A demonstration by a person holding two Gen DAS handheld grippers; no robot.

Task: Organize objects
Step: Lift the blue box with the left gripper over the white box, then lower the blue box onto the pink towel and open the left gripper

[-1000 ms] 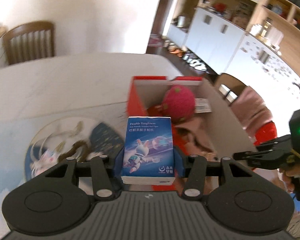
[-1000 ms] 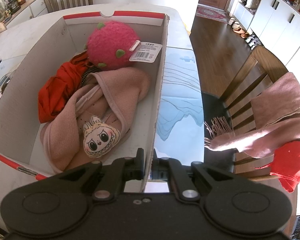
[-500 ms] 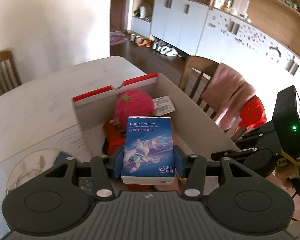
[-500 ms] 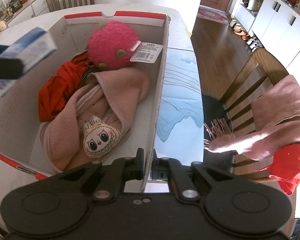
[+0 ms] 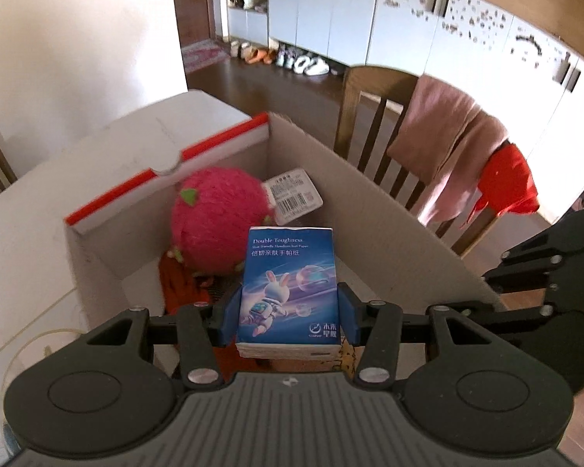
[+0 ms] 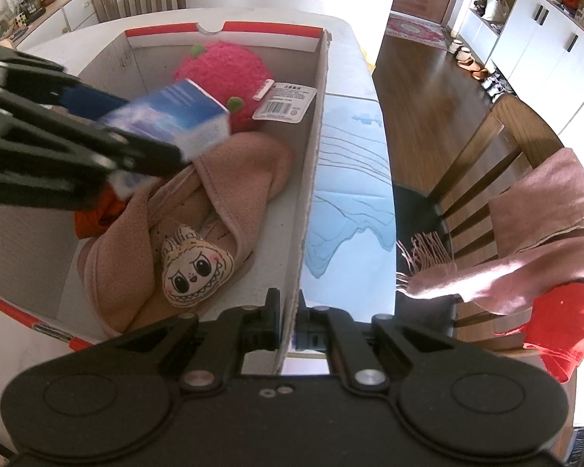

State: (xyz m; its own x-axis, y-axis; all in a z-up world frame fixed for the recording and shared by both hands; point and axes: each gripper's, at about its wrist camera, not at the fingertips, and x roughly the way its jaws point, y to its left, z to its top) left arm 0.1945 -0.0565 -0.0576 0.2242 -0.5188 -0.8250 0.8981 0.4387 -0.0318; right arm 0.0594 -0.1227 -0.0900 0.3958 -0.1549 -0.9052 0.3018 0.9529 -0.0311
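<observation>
Here left jaws clamp the tissue pack (image 5: 288,288) over the box (image 6: 311,179), right jaws pinching its wall.

A lived-in home, dining area open to a kitchen. Wooden chairs (image 5: 373,124) round a white table (image 6: 253,19), clothes (image 5: 444,148) draped over one, white cabinets (image 5: 323,11), shoes (image 5: 292,60) lined along the wooden floor.
</observation>
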